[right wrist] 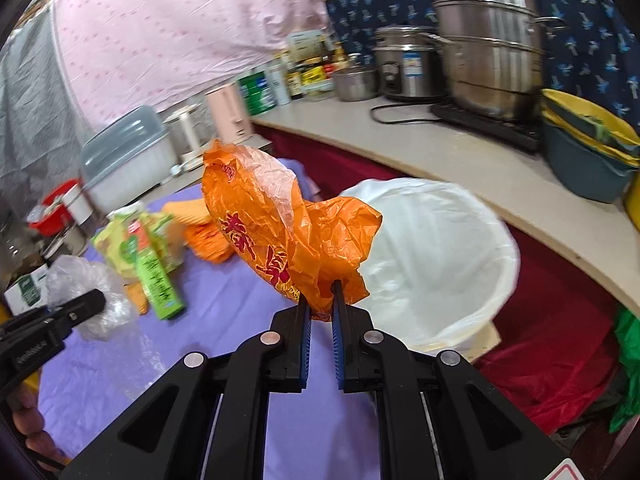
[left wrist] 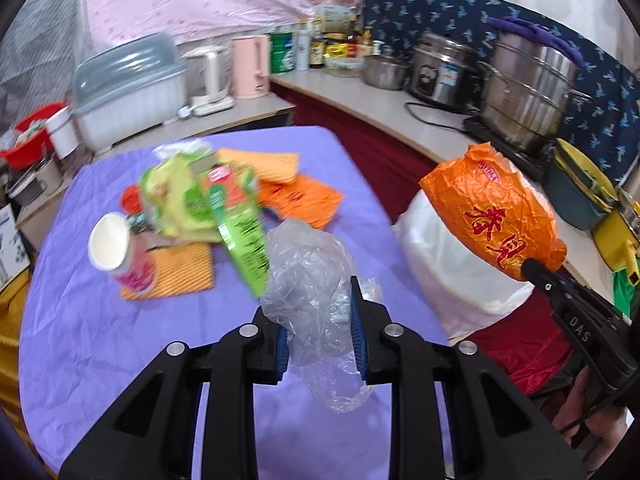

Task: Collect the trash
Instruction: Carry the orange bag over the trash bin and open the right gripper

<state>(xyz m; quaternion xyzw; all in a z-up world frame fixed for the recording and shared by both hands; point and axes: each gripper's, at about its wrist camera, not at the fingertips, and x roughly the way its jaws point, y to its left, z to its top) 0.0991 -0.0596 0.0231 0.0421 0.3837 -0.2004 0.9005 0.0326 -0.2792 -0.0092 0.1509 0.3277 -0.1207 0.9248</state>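
My left gripper (left wrist: 320, 316) is shut on a crumpled clear plastic bag (left wrist: 308, 276) and holds it above the purple tablecloth (left wrist: 100, 340). My right gripper (right wrist: 320, 300) is shut on an orange plastic bag (right wrist: 272, 220) with red characters, held up beside the white-lined trash bin (right wrist: 440, 248). In the left wrist view the orange bag (left wrist: 496, 212) hangs over the bin (left wrist: 448, 264). A pile of trash lies on the table: a green carton (left wrist: 240, 232), yellow-green wrappers (left wrist: 176, 196), a paper cup (left wrist: 120, 252) on its side and orange packets (left wrist: 304, 200).
A counter (left wrist: 384, 112) curves behind the table with steel pots (left wrist: 528, 88), a rice cooker (left wrist: 440, 72), a pink kettle (left wrist: 250, 66), bottles and a lidded dish rack (left wrist: 128, 88). Yellow and teal basins (right wrist: 588, 148) stand at the right. Red cloth hangs below the counter.
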